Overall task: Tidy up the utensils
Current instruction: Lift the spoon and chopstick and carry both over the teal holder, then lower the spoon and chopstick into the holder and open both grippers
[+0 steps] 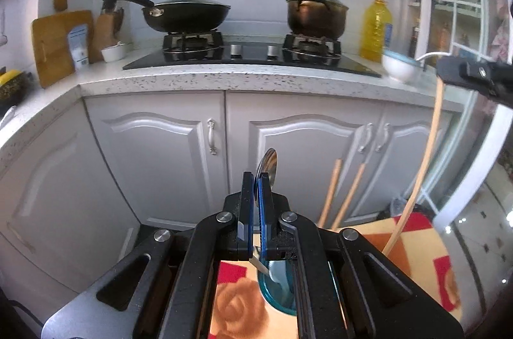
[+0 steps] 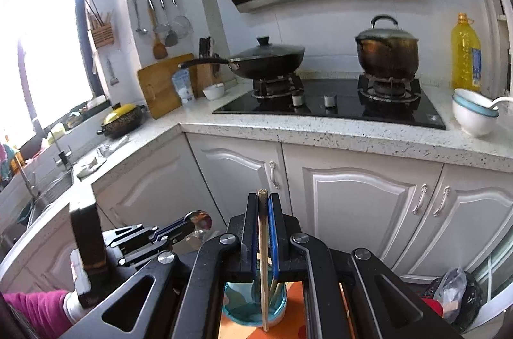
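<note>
Steel spoon (image 1: 268,167) is sitting pinched in your left gripper (image 1: 255,191), fingers narrowed onto its neck, bowl poking up past the tips and handle running down behind them toward the blue cup (image 1: 277,291) below. In the right wrist view that same spoon (image 2: 201,219) is showing off to the left, sticking out of the left gripper (image 2: 179,231).

Your right gripper (image 2: 264,210) is clamping a chopstick (image 2: 263,258), fingers closed narrow on its upper end; the stick is hanging down over the cup (image 2: 253,303), whether its tip is touching the cup, you cannot tell. Two more chopsticks (image 1: 340,194) are standing tilted just right of the left gripper. The cup is resting on a patterned cloth (image 1: 413,246), in front of white cabinets (image 1: 154,153).
</note>
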`<state>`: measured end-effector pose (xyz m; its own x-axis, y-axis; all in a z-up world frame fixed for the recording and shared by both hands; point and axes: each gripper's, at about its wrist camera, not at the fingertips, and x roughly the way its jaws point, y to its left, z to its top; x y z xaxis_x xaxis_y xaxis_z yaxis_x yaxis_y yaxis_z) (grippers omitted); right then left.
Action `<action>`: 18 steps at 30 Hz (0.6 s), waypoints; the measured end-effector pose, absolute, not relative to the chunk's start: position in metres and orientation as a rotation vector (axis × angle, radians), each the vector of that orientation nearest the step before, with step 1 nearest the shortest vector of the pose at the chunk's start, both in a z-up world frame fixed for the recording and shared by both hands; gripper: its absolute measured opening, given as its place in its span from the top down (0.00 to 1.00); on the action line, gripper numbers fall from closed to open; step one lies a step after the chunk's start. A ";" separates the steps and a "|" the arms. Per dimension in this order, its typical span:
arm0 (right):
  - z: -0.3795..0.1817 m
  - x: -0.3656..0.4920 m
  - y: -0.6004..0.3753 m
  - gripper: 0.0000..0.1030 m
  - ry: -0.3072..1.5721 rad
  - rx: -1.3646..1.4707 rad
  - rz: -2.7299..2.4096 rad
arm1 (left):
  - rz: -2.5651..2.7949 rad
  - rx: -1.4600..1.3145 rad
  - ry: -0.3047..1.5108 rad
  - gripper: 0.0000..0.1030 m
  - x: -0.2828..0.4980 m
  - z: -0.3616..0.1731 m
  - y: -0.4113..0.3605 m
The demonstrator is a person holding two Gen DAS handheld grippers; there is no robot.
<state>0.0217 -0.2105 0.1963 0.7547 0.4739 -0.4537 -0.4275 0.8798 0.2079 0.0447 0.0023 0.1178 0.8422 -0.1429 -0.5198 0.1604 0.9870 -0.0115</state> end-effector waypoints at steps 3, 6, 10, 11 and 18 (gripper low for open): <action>0.188 0.042 -0.207 0.95 0.526 0.113 0.492 | -0.126 0.079 0.522 0.99 0.047 0.106 -0.003; 0.178 0.059 -0.203 0.95 0.525 0.125 0.481 | -0.092 0.104 0.492 0.99 0.047 0.094 -0.005; 0.162 0.073 -0.199 0.95 0.523 0.137 0.470 | -0.055 0.137 0.456 0.99 0.040 0.077 -0.010; 0.154 0.076 -0.197 0.95 0.531 0.142 0.469 | -0.054 0.140 0.460 0.99 0.039 0.072 -0.010; 0.112 0.076 -0.194 0.95 0.606 0.099 0.470 | -0.076 0.139 0.528 0.99 0.036 0.046 -0.014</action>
<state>0.0764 -0.1940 0.1123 0.7202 0.4531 -0.5254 -0.3959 0.8903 0.2251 0.0356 -0.0135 0.0458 0.8613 -0.0365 -0.5067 0.1079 0.9878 0.1124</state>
